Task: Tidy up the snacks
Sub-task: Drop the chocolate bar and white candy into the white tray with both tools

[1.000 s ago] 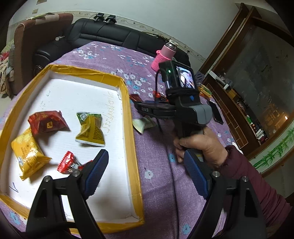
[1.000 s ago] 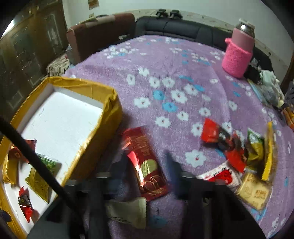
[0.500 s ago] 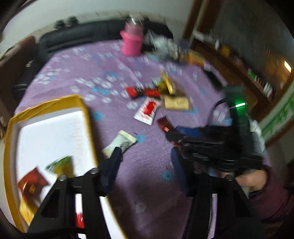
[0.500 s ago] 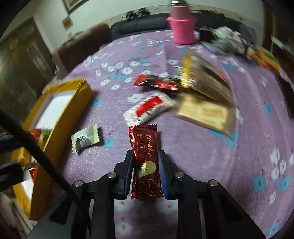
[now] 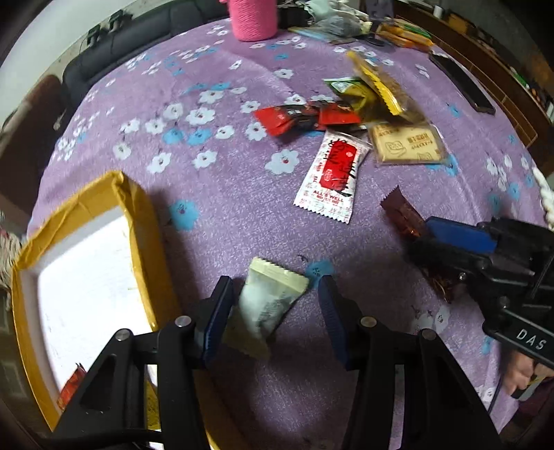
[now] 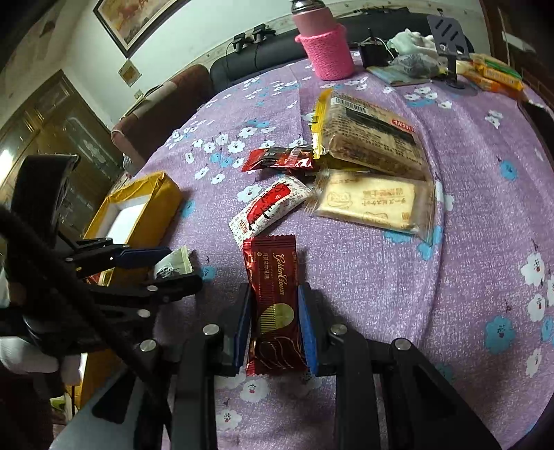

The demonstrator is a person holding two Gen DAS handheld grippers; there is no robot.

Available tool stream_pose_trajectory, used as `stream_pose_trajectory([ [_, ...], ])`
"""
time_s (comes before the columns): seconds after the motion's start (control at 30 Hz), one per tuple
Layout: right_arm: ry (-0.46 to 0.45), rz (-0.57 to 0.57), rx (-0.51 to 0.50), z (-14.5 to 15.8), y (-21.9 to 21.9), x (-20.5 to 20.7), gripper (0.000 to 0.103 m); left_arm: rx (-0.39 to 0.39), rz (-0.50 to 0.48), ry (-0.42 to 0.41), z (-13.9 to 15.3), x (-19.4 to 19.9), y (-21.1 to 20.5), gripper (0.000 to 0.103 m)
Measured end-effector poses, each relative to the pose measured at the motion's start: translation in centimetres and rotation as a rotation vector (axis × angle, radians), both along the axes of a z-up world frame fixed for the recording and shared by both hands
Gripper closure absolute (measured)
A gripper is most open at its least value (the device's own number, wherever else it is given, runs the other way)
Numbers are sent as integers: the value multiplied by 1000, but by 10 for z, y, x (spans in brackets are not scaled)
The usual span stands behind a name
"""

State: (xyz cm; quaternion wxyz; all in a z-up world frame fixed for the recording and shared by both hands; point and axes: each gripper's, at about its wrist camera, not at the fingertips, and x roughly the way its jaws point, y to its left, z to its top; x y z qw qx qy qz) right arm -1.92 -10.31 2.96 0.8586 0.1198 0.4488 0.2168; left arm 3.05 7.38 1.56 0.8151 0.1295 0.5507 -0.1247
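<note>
— What stood behind the table?
— A black sofa [image 6: 277, 52] against a white wall [image 6: 207, 31], with a framed picture [image 6: 131, 20] hanging there.
— And left?
— A dark wooden cabinet [image 6: 52, 117].

My left claw [image 5: 273, 311] straddles a small packet [image 5: 270, 304] just right of the box [image 5: 138, 221]; my right claw [image 6: 275, 318] clasps a wafer bar [image 6: 273, 297]; other snacks [image 6: 367, 173] lie farther off.

Left gripper [image 5: 275, 311] swung from over the yellow-edged tray [image 5: 138, 221] to straddle the pale green packet [image 5: 266, 308], jaws narrowed, right gripper [image 6: 275, 325] now clamped on dark red bar [image 6: 275, 294]
</note>
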Motion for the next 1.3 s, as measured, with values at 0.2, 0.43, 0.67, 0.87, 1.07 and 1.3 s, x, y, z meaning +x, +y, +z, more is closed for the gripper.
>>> stream_pose_trajectory([
  [0.2, -4, -10, -3, 0, 0, -3, 78, 10, -12, -53, 3, -20, -4, 82],
  [0.43, -25, -55, 24, 2, -7, -7, 78, -128, 56, -120, 29, -46, 7, 82],
  [0.67, -55, -50, 43, 4, -4, -11, 78, -293, 177, -208, 58, -98, 54, 82],
  [0.87, -26, -24, 76, 4, 6, -13, 78, -340, 360, -243, 57, -140, 125, 82],
  [1.07, -66, 148, 110, 39, 63, -43, 78, -339, 457, -207, 33, -162, 162, 82],
  [1.3, -88, 311, 34, 57, 145, -64, 78, -311, 487, -200, 23, -172, 176, 82],
])
